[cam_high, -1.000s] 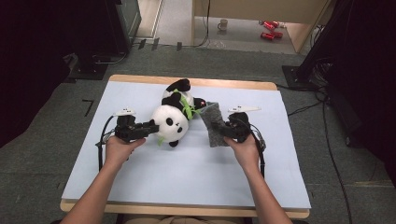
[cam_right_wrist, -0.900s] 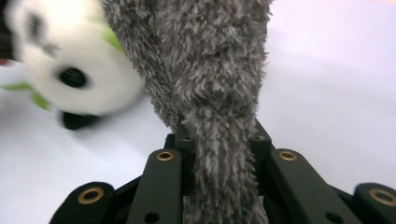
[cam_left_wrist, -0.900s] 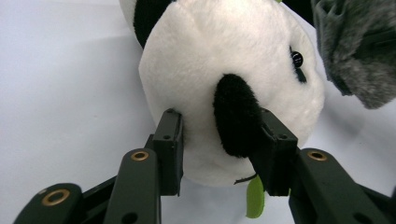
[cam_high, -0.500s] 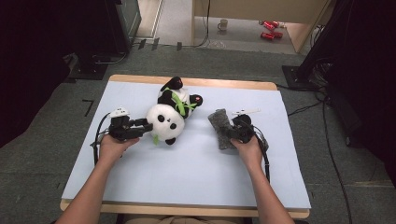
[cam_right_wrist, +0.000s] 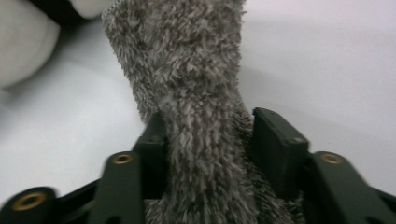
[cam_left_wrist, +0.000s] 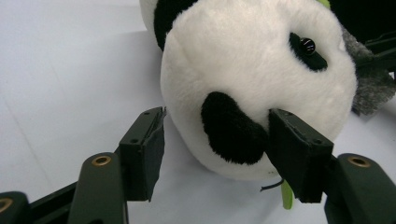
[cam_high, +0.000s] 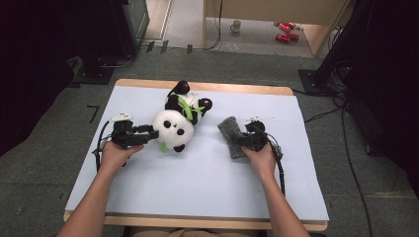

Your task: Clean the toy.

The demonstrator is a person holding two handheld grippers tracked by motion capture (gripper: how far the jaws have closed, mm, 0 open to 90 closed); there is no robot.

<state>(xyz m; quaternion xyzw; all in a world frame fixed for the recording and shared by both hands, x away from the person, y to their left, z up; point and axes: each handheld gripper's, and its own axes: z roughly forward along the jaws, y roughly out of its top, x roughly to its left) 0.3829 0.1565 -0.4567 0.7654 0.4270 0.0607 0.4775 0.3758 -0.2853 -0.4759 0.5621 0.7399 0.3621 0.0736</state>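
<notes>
1. The plush panda (cam_high: 178, 121) is seen lying on the pale blue table (cam_high: 197, 182), its white head towards the person and its black limbs towards the far edge
2. The left gripper (cam_left_wrist: 215, 140) has just been opening; its jaws are spread, one pad standing clear of the head and the other beside the black ear, so the toy seems no longer clamped
3. The grey fuzzy cloth (cam_high: 232, 136) is laid flat just to the right of the panda, apart from it
4. The right gripper (cam_right_wrist: 208, 135) has likewise just been opening; the cloth lies between its jaws, the nap brushing the pads, but no pinch is seen
5. The step in hand is judged to be the letting go of both things. It is best done with the jaws widened fully before any pull back, so that no fibres are dragged
6. Each gripper should be drawn straight back along its own jaws, level with the table, lest the panda be rolled or the cloth be rucked up
</notes>
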